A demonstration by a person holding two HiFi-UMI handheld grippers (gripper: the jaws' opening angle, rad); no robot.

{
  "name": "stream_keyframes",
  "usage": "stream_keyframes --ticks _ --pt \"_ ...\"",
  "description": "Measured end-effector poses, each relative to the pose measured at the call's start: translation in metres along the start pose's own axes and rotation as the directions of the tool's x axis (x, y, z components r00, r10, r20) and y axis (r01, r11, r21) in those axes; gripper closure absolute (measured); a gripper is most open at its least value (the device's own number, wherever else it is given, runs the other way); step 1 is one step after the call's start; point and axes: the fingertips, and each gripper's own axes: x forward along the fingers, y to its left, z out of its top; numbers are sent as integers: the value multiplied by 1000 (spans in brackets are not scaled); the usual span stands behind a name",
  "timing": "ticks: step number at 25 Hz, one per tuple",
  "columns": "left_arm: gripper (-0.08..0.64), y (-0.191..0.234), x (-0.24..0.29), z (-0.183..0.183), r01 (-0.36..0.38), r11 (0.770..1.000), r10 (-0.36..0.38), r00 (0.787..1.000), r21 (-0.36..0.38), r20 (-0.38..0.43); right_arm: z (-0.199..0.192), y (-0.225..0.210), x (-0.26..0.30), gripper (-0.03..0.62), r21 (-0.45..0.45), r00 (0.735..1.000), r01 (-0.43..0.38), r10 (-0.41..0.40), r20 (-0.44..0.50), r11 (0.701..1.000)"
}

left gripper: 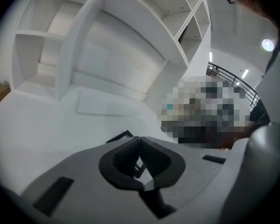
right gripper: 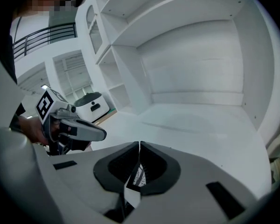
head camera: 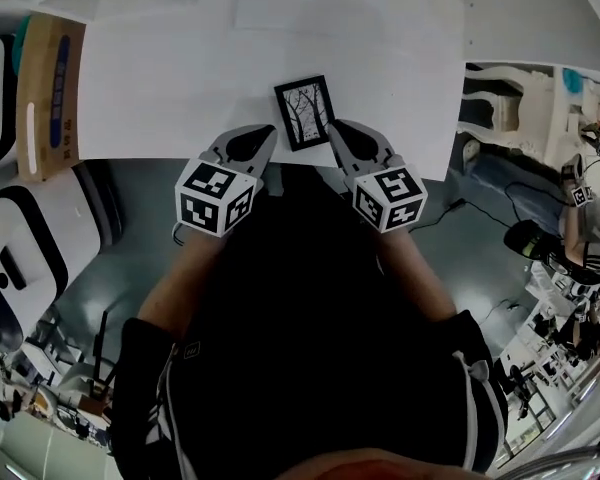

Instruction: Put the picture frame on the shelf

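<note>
Your dark top (head camera: 310, 318) filled the bottom of the head view, and both forearms reached out of it toward the white surface (head camera: 160, 78).

Your left gripper (head camera: 264, 139) had its jaws pressed together, tips meeting. Nothing was pinched between them; the left gripper view showed only a dark corner of the picture frame (left gripper: 122, 136) poking out beyond the tips. Your right gripper (head camera: 340, 135) was the same, jaws fully together and holding nothing, with a sliver of the frame showing through the gap beneath them.

The picture frame (head camera: 304, 112) lay flat on the white surface near its front edge. It is a black border around a pale print of bare branches. It sat between your two grippers, one tip just beside each lower corner — whether either tip touched it, I could not tell.

Beyond the frame stood the white shelf unit (right gripper: 196, 45), its open compartments facing you. A cardboard box (head camera: 48, 93) stood well off to the left — apart from everything else.
</note>
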Motion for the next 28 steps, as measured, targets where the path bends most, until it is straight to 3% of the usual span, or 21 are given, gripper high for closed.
stream_keyframes --ticks 4,13,20,28 --pt "552 11 18 -14 3 1000 -4 999 -14 -43 -13 -10 19 571 -23 999 5 -6 -44 1000" --pt "545 31 42 -45 -50 987 36 995 -151 -91 -52 -29 42 569 6 982 25 -24 -185 1000" --pt "460 38 58 -69 -76 973 40 985 -217 -165 -73 -49 53 569 12 963 41 -36 -266 999" --pt "399 42 85 -84 -98 969 42 970 -228 -240 -91 -57 58 560 30 949 34 -23 -315 999"
